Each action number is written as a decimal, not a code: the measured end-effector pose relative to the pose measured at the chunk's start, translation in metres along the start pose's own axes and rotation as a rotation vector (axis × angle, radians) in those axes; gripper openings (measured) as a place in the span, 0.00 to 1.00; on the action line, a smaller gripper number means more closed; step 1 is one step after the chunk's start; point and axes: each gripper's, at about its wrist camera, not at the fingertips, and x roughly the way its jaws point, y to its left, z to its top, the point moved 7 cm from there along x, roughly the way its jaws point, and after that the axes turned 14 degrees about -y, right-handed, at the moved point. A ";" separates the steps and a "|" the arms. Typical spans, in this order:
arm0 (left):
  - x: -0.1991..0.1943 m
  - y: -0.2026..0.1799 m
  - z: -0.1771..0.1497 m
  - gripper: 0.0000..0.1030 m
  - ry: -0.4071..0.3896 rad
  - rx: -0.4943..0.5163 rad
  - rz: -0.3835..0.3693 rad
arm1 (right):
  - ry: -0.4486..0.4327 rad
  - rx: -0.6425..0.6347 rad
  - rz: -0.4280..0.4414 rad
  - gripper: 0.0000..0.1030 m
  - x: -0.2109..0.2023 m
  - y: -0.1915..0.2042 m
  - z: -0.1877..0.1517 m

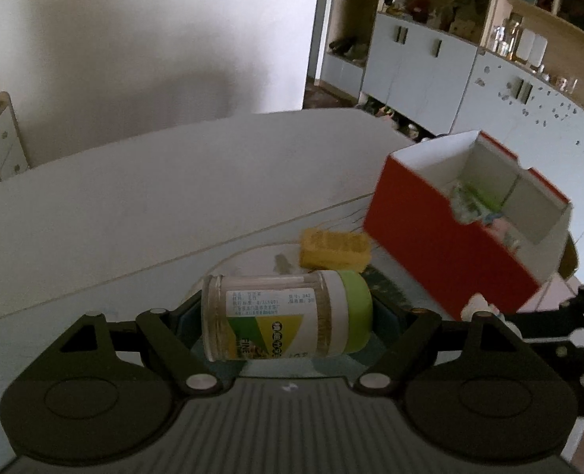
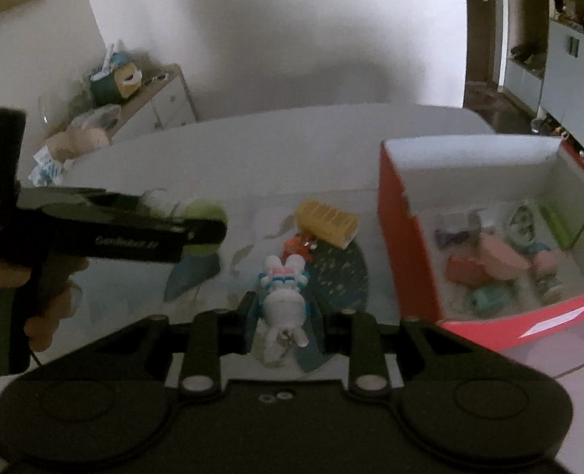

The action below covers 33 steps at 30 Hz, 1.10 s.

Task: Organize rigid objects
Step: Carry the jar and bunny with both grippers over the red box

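Left gripper (image 1: 288, 316) clamps a clear green-capped toothpick jar (image 1: 286, 314) sideways; right gripper (image 2: 284, 316) pinches a white rabbit figurine (image 2: 284, 304) (ears forward). Red open cardboard box (image 2: 406, 245) sits ahead-right of both.

Green-capped jar (image 1: 286, 314) sideways, white rabbit figurine (image 2: 284, 304) upside down, both gripped.

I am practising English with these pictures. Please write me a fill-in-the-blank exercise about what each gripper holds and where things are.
1. The left gripper holds a jar with a ____ lid.
2. The right gripper is shut on a white ____ figurine.
3. The yellow block lies on the table, outside the ____ box.

Missing words: green; rabbit; red
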 end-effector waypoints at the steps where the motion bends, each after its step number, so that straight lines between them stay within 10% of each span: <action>1: -0.003 -0.005 0.004 0.82 -0.005 0.007 -0.006 | -0.006 0.005 -0.002 0.26 -0.003 -0.004 0.004; 33: 0.031 -0.165 0.061 0.82 -0.048 0.066 -0.057 | -0.101 0.011 -0.049 0.26 -0.028 -0.179 0.061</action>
